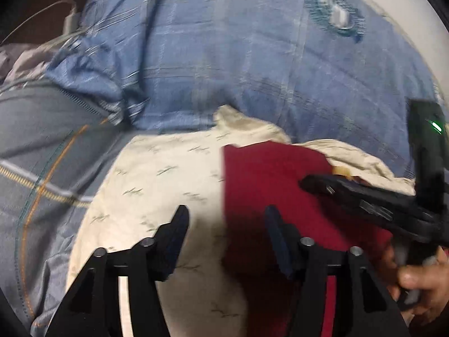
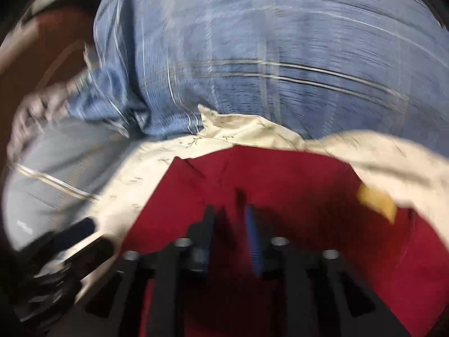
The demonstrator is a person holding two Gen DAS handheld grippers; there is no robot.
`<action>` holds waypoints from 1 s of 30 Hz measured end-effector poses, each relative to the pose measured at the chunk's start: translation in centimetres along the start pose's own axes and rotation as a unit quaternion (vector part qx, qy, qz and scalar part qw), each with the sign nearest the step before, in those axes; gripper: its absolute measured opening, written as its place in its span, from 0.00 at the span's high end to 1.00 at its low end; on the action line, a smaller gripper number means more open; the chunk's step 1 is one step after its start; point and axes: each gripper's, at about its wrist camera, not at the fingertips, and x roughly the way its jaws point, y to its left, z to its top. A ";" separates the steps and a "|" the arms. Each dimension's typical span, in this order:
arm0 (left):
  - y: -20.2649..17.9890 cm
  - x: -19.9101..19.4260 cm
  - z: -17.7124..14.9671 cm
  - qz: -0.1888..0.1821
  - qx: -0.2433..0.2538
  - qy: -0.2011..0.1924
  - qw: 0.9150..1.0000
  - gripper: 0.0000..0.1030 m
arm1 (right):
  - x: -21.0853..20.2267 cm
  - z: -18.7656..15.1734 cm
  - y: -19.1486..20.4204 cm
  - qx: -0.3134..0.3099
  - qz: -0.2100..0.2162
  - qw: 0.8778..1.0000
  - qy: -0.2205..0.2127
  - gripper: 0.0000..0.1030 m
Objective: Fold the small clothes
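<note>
Your left tool (image 1: 226, 219) has its jaws standing well apart with nothing between the pads; one finger hangs over the cream cloth and the other over the red one. Your right tool (image 2: 228, 214) has its jaws closer together, a narrow gap left between them, poised above the red garment (image 2: 280, 185); the blur keeps you from telling whether any fabric is pinched there. In the left wrist view that right tool comes in from the right edge, its fingers lying across the red cloth, and your hand (image 1: 421, 278) grips its handle at the lower right.

The red garment lies flat, with a straight edge on its left side, on top of a cream cloth with a small leaf print (image 1: 157, 174). The cream cloth spreads out to the left of it and bunches up behind it in a rumpled ridge. A small yellow patch (image 2: 376, 199) shows where red meets cream on the right.

Both rest on a bed covered by a blue checked sheet (image 1: 224, 56), which fills the far side. A round embroidered motif (image 1: 334, 11) sits toward the sheet's far right corner. At the far left edge lies a white cable (image 1: 56, 8).
</note>
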 end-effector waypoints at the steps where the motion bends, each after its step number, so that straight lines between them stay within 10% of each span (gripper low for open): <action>1: -0.3 -0.1 0.0 -0.008 0.003 -0.001 1.000 0.40 | -1.4 -1.1 -0.7 0.000 -0.010 1.000 -0.003 0.45; 9: -0.8 3.7 -1.7 0.011 0.028 0.087 0.996 0.37 | -5.0 -6.5 -5.8 0.034 -0.072 0.996 0.027 0.45; 14: 0.3 2.8 -1.6 0.006 0.002 0.073 0.997 0.36 | -9.2 -6.3 -8.4 0.072 -0.124 0.989 -0.031 0.37; 18: 0.2 1.4 -1.8 0.001 -0.001 0.050 0.999 0.36 | -8.0 -6.6 -12.5 0.096 -0.176 0.980 0.002 0.42; 30: -0.2 0.0 -2.1 -0.019 -0.004 0.011 1.000 0.36 | -14.9 -7.7 -18.6 0.187 -0.173 0.966 -0.045 0.35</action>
